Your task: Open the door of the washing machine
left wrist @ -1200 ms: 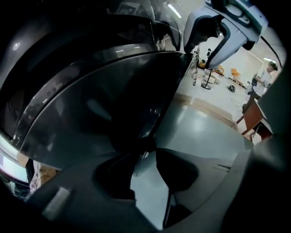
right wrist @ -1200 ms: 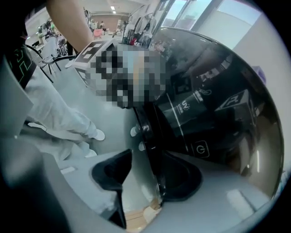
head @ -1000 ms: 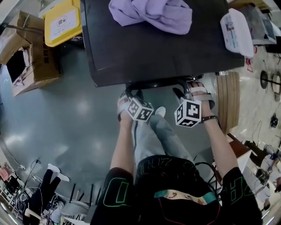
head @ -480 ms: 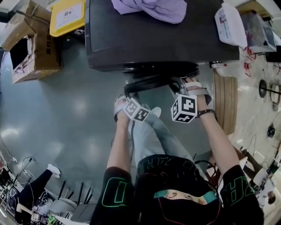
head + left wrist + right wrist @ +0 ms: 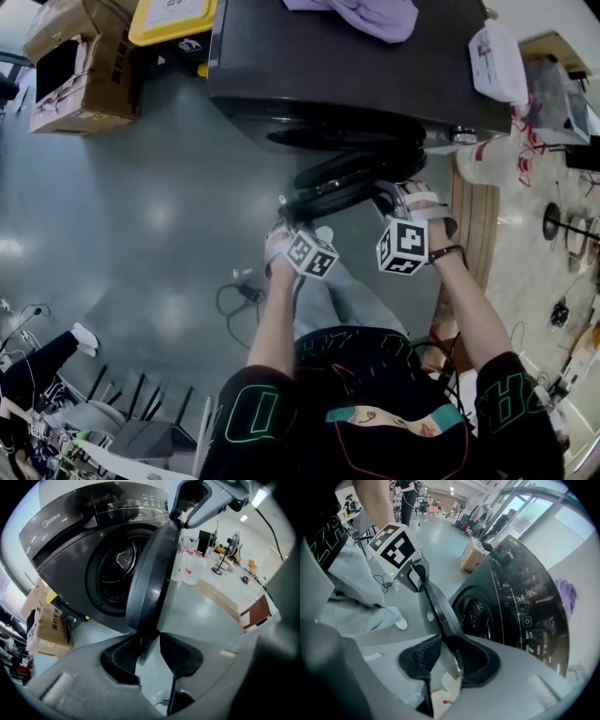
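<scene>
Glossy grey floor (image 5: 159, 225): spreads in front of the dark washing machine (image 5: 356, 66).
Cardboard boxes (image 5: 80, 61): left of the machine.
Door (image 5: 347, 183): stands partly open off its front.
Purple cloth (image 5: 361, 14): on its top.
Left gripper (image 5: 150, 641), right gripper (image 5: 447, 653): each clamps the door's rim, jaws just eased slightly wider.

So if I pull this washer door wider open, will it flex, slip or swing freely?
The door looks thick and rigid, so it probably swings as one piece without flexing. Its rim is smooth and glossy, so a grip there may slip. It stands partly open already, so it likely moves freely.
</scene>
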`<state>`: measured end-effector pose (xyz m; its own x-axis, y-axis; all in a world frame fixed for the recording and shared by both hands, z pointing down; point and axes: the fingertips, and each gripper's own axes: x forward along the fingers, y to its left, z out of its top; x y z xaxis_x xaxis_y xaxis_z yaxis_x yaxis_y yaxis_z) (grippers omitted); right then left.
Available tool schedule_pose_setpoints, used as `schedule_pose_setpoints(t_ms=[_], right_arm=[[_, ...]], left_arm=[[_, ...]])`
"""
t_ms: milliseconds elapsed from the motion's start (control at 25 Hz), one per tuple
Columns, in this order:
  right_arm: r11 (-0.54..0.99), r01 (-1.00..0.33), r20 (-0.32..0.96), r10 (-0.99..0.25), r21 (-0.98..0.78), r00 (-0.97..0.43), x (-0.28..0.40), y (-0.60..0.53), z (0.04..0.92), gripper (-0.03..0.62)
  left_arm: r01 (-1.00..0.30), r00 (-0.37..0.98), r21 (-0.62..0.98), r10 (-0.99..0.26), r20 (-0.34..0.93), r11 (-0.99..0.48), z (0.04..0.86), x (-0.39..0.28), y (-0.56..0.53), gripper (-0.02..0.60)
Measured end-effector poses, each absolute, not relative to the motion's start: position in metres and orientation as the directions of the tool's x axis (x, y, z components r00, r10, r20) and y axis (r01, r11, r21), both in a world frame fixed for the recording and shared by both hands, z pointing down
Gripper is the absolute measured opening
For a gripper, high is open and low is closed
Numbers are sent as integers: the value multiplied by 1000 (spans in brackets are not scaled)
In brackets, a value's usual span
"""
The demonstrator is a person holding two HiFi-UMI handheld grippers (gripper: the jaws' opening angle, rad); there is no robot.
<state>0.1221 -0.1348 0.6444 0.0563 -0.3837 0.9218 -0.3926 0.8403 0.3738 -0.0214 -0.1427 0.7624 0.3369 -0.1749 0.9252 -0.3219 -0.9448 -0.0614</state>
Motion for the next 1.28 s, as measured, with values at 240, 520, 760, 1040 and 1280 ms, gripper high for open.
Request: schedule_pose_setpoints(t_ms=[240, 520, 760, 1040, 1280], right_arm=[[876, -322, 932, -352, 360, 85, 122, -96, 647, 126], [903, -216, 926, -346, 373, 150, 134, -46, 648, 127], [917, -140, 918, -345, 374, 194, 144, -22, 649, 129], [932, -59, 926, -347, 358, 146, 156, -5, 649, 130], [937, -52, 938, -346, 345, -27, 159, 17, 647, 130]], left_arm=[[-396, 373, -6, -166, 913, -918, 758, -26, -80, 123], [-388, 403, 4, -165, 900, -922, 753, -11, 4, 86], [-459, 415, 35, -179, 892, -888, 753, 4, 46, 84], [-575, 360, 27, -223, 906, -818, 755, 21, 72, 86], [-675, 243, -21, -249, 937, -737, 761, 25, 92, 102]])
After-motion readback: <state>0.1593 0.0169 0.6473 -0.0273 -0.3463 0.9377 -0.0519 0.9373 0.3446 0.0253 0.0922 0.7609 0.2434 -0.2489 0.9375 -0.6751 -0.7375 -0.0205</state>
